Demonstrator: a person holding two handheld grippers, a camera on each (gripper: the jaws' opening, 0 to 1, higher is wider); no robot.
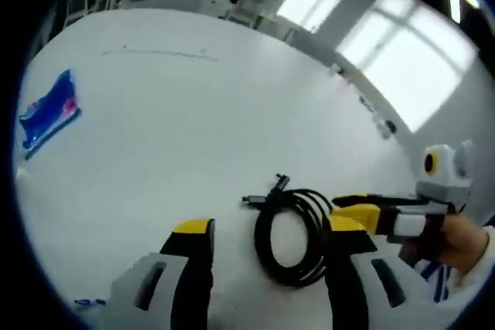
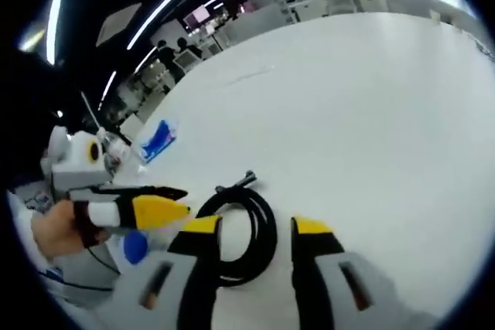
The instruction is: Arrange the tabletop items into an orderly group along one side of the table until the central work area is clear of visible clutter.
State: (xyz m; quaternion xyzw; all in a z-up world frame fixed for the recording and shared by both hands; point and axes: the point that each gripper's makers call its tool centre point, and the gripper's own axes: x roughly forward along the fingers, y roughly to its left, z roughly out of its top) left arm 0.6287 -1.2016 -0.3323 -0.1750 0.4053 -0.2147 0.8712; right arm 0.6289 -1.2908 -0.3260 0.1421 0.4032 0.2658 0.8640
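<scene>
The white table (image 1: 193, 113) spreads wide. A black coiled cable (image 1: 292, 233) lies on it between the spread-apart jaws of the left gripper (image 1: 269, 229) and right gripper (image 2: 255, 228). A blue packet (image 1: 48, 112) lies well apart.

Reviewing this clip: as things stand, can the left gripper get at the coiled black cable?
Probably yes. The left gripper is open, and the coiled black cable lies on the white table between its jaws. The right gripper sits close at the coil's right side and may crowd it.
</scene>
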